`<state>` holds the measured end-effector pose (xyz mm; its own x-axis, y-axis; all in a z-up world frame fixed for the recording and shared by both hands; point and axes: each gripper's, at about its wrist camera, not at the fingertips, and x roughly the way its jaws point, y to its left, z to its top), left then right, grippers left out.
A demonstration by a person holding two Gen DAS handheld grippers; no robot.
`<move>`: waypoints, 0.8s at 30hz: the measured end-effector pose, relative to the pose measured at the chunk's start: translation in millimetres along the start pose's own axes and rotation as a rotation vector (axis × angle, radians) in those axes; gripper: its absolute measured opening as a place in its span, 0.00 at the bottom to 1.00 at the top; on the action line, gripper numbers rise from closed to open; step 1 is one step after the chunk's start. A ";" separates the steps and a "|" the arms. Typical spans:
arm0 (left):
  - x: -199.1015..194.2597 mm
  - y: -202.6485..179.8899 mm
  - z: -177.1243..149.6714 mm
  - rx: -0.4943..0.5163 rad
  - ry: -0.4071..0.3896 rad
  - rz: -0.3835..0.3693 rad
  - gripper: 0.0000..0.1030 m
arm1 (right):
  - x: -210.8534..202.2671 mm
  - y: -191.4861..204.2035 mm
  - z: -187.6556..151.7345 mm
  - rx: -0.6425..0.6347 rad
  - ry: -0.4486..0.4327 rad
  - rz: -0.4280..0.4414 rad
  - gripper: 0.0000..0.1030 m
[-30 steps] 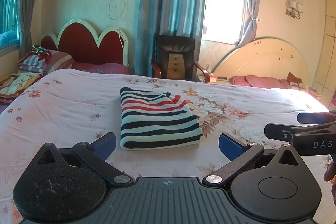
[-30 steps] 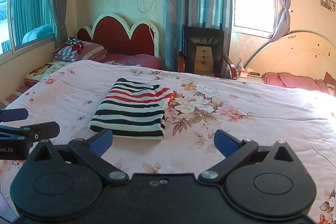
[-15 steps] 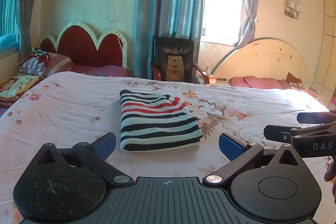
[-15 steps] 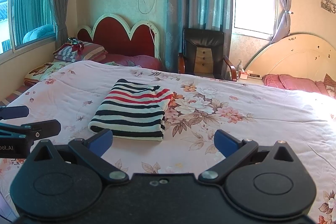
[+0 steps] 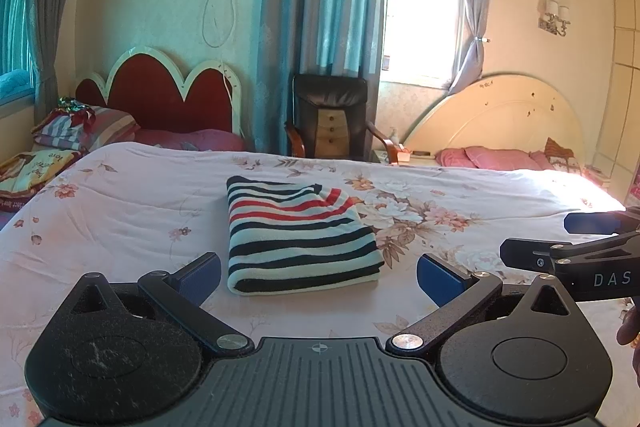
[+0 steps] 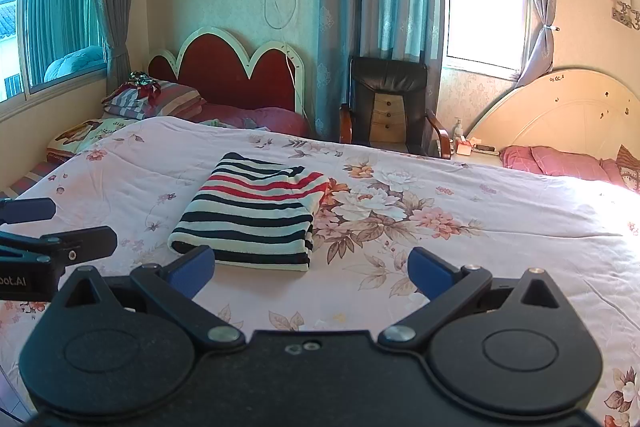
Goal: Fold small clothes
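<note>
A striped garment (image 5: 298, 235), black, white and red, lies folded into a neat rectangle on the floral bedspread (image 5: 120, 211). It also shows in the right wrist view (image 6: 252, 215). My left gripper (image 5: 319, 273) is open and empty, held just short of the garment's near edge. My right gripper (image 6: 311, 269) is open and empty, to the right of the garment's near corner. Each gripper shows at the edge of the other's view: the right one (image 5: 576, 247) and the left one (image 6: 52, 231).
The bedspread stretches wide to the right (image 6: 480, 219). A second bed with a red headboard (image 6: 236, 75) and pillows stands at the back left. A black armchair (image 6: 388, 107) and a cream headboard (image 6: 568, 115) stand behind.
Both grippers have tilted up and drawn back slightly, so the folded garment sits lower in both views. The garment has not moved.
</note>
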<state>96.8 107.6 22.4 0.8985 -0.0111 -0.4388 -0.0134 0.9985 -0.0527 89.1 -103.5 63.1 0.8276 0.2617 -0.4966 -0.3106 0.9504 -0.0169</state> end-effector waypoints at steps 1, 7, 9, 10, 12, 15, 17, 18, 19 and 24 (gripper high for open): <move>0.0 0.1 0.3 0.002 -0.001 0.001 1.00 | -0.1 0.0 0.0 0.000 0.000 -0.001 0.99; 0.3 1.0 2.4 0.007 -0.012 0.001 1.00 | -0.1 0.0 -0.1 -0.002 -0.001 -0.001 0.99; 1.2 1.4 3.4 0.007 -0.013 0.004 1.00 | 0.3 -0.3 -0.1 -0.001 0.001 0.000 0.99; 1.2 1.5 3.7 0.008 -0.015 0.004 1.00 | 0.0 0.2 -0.3 -0.001 0.000 -0.001 0.99; 1.0 0.7 4.5 0.010 -0.022 0.007 1.00 | -0.4 -0.2 0.4 -0.003 -0.002 -0.001 0.99; 1.4 0.5 5.2 0.018 -0.030 0.005 1.00 | -1.0 -0.3 1.4 -0.004 -0.002 -0.001 0.99; 1.4 -0.6 4.8 0.028 -0.033 0.000 1.00 | -1.5 -0.7 2.5 -0.007 -0.004 -0.001 0.99; 1.6 -1.4 4.9 0.030 -0.031 0.000 1.00 | -1.9 -0.3 2.3 -0.007 -0.003 -0.001 0.99; 2.0 -2.0 5.0 0.030 -0.028 0.000 1.00 | -2.0 -0.8 2.7 -0.007 -0.002 0.000 0.99; 2.2 -3.6 3.8 0.019 -0.017 0.008 1.00 | -0.3 -2.0 4.5 -0.010 0.002 0.007 0.99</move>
